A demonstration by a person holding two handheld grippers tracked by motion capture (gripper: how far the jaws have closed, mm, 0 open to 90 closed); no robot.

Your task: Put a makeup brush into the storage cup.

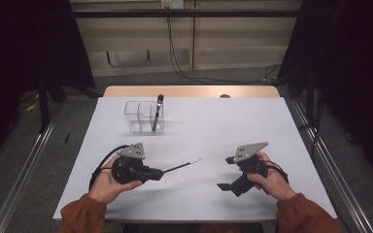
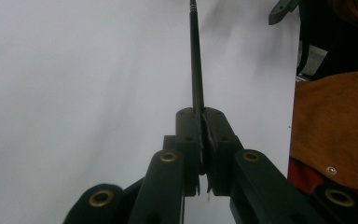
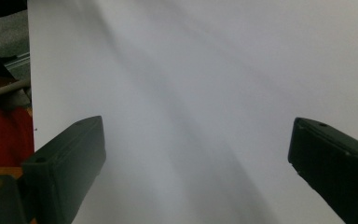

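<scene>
Now, at near left, my left gripper [image 1: 159, 172] is clamped tight on a thin black pen [image 1: 182, 166], which juts rightward from the jaws, low over the white table [image 1: 213, 126]. Farther off, a clear organizer [image 1: 143, 116] holds another pen [image 1: 157, 111]. At near right, my right gripper [image 1: 226, 186] gapes wide, holding nothing.

Thin dark pen [image 1: 182, 166], slender and straight, clamped at one end between the closed jaws of the left gripper [image 1: 158, 173]. It lies nearly level above the white table [image 1: 223, 126], its ridged free tip pointing toward the table's middle, well apart from the right gripper [image 1: 228, 187].
</scene>
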